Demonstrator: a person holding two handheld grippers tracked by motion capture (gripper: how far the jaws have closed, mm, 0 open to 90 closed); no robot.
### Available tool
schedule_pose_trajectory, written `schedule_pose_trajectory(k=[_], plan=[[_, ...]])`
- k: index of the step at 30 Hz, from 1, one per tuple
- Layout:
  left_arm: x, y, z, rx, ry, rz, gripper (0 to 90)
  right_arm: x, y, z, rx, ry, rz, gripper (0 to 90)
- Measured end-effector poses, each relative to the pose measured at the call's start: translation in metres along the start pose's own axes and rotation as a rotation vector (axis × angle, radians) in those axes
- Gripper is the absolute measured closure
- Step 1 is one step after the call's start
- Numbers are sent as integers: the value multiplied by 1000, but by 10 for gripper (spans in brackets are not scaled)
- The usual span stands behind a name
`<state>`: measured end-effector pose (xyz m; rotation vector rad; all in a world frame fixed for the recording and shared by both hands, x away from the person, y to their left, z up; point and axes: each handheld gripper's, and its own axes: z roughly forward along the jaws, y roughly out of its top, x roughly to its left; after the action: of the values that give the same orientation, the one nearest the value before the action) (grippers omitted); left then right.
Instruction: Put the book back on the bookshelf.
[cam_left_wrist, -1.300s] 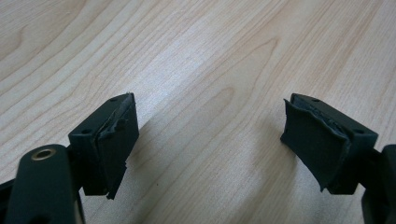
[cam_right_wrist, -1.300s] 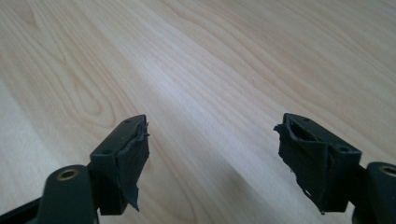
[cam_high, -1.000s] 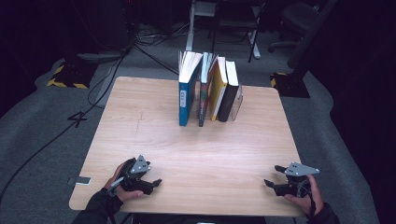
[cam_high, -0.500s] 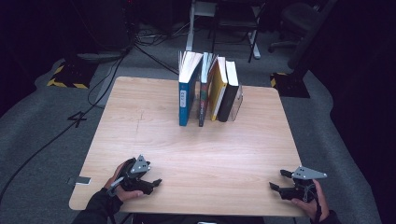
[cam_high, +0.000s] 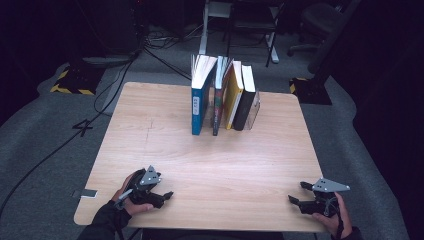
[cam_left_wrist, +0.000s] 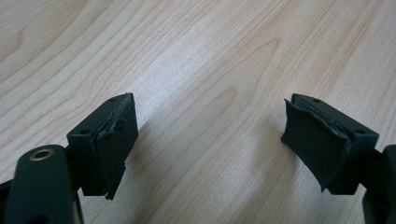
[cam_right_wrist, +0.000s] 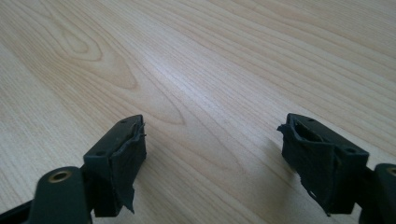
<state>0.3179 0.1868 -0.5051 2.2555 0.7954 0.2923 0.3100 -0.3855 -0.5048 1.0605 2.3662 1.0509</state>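
Your two grippers rest wide open and empty at the near edge of the table.

Your left gripper sits near-left as before, jaws spread over bare wood; the row of upright books stands well apart at the far middle, nothing between. Your right gripper, equally spread, has slid back toward the near-right corner since a second ago.

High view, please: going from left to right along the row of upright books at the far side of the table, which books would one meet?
Blue book → dark book with a multicoloured spine → yellow book → black book.
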Motion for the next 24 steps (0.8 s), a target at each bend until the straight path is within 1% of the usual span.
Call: schedule_pose_trajectory(k=[9, 12, 24], plan=[[1, 0, 0, -1, -2, 3, 178, 0, 0, 0, 1, -3, 3, 212], [2, 1, 1, 0, -3, 10, 177, 0, 0, 0, 1, -3, 3, 211], [2, 1, 1, 0, -3, 3, 177, 0, 0, 1, 1, -3, 4, 206]])
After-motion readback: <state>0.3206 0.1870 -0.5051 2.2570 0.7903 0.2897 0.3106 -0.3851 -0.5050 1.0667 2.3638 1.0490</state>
